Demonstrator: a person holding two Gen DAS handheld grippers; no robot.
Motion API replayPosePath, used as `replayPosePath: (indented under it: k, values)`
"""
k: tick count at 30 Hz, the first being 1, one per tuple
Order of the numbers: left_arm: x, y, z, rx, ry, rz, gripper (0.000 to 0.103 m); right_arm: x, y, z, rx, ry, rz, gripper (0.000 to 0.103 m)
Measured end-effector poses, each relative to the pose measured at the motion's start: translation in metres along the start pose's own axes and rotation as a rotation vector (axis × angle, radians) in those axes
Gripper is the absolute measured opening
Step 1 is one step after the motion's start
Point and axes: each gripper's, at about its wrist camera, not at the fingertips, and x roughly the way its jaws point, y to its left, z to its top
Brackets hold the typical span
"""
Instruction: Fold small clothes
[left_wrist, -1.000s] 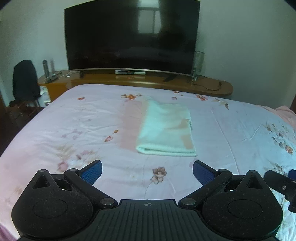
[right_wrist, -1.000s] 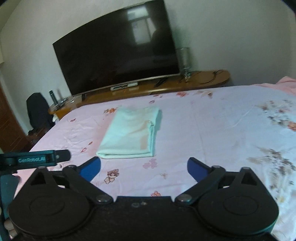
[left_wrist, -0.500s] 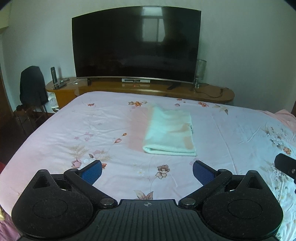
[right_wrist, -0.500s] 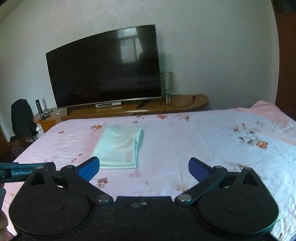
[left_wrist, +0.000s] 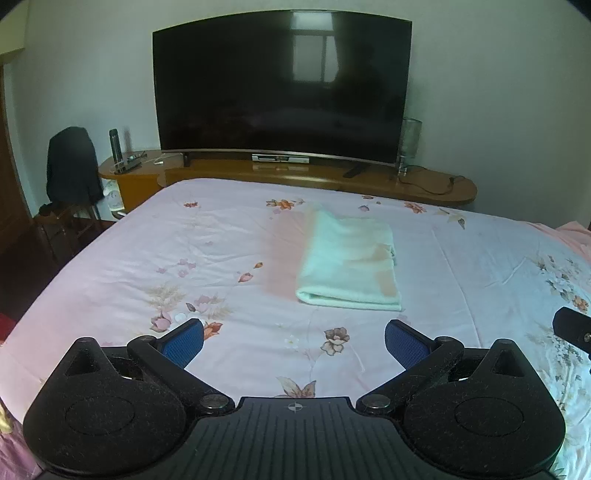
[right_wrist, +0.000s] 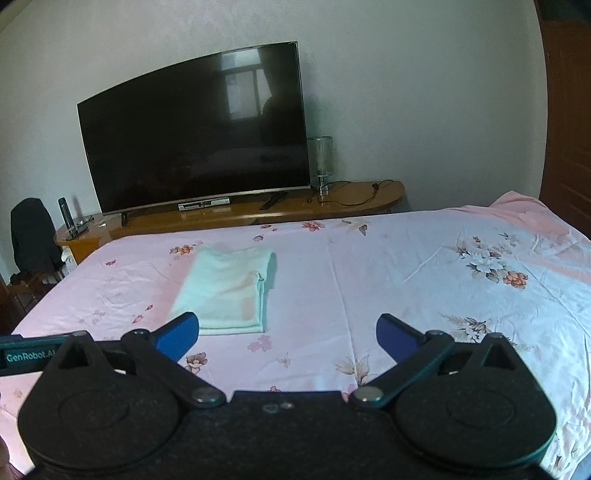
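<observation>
A pale mint-green garment (left_wrist: 349, 264) lies folded into a neat rectangle on the pink floral bedsheet (left_wrist: 207, 266); it also shows in the right wrist view (right_wrist: 225, 291). My left gripper (left_wrist: 293, 341) is open and empty, held above the near part of the bed, short of the garment. My right gripper (right_wrist: 286, 334) is open and empty, also back from the garment, which lies ahead to its left. Part of the left gripper's body (right_wrist: 26, 356) shows at the right wrist view's left edge.
A large curved TV (left_wrist: 282, 85) stands on a wooden console (left_wrist: 369, 181) beyond the bed's far edge, with a glass lamp (left_wrist: 410, 144) at its right. A chair with a dark jacket (left_wrist: 72, 170) stands at the left. A wooden door (right_wrist: 569, 122) is at the right.
Both grippers have drawn back and risen away from the folded garment, which now looks farther off. Both stay open. The garment has not moved.
</observation>
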Motion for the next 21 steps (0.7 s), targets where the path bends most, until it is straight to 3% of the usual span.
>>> replayPosePath:
  k: [21]
  values:
    - [0.0042,0.0008,0.0009,0.023,0.007,0.013,0.103,0.0087,-0.0021,-0.0019,-0.002,0.034,0.027,0.103]
